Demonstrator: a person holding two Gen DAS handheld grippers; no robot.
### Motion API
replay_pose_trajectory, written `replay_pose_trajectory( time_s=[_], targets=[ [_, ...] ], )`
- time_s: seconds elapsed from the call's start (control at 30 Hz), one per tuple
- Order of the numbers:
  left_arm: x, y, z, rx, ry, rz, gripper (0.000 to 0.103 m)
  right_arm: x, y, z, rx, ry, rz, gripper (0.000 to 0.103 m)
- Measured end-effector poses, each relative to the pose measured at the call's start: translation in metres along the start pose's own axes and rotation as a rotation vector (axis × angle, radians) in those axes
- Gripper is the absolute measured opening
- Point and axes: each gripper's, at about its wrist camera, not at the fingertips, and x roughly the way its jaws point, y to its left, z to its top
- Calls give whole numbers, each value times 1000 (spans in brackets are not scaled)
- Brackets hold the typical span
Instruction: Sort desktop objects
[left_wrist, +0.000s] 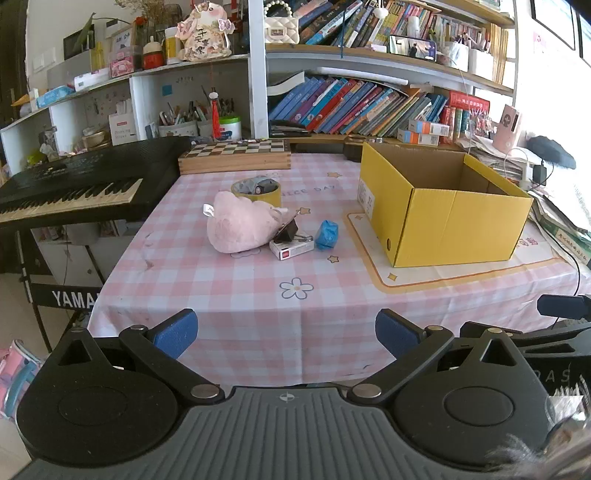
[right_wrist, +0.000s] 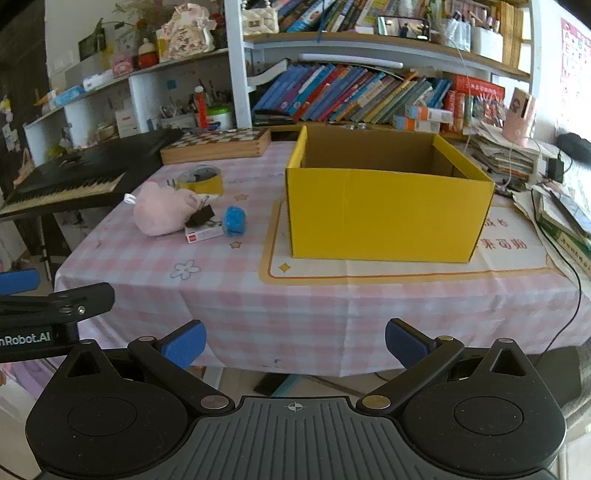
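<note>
Both grippers hang off the near table edge at the bottom of their frames, the left gripper (left_wrist: 286, 334) and right gripper (right_wrist: 295, 343) spread wide and holding nothing, seemingly poised to start. The clutter sits together at center left: a pink plush (left_wrist: 240, 225), a black clip (left_wrist: 288, 230) leaning on a small white box (left_wrist: 291, 249), a blue wad (left_wrist: 327, 234) and a tape roll (left_wrist: 255, 190) behind. The open yellow box (left_wrist: 443, 206), right of center, looks meant to receive them.
</note>
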Motion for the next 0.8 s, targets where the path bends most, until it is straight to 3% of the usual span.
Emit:
replay_pose_trajectory(
  time_s=[0.8],
  targets=[
    [2, 0, 0, -2, 3, 2, 103, 1, 0, 1, 0, 0, 3, 103]
  ],
)
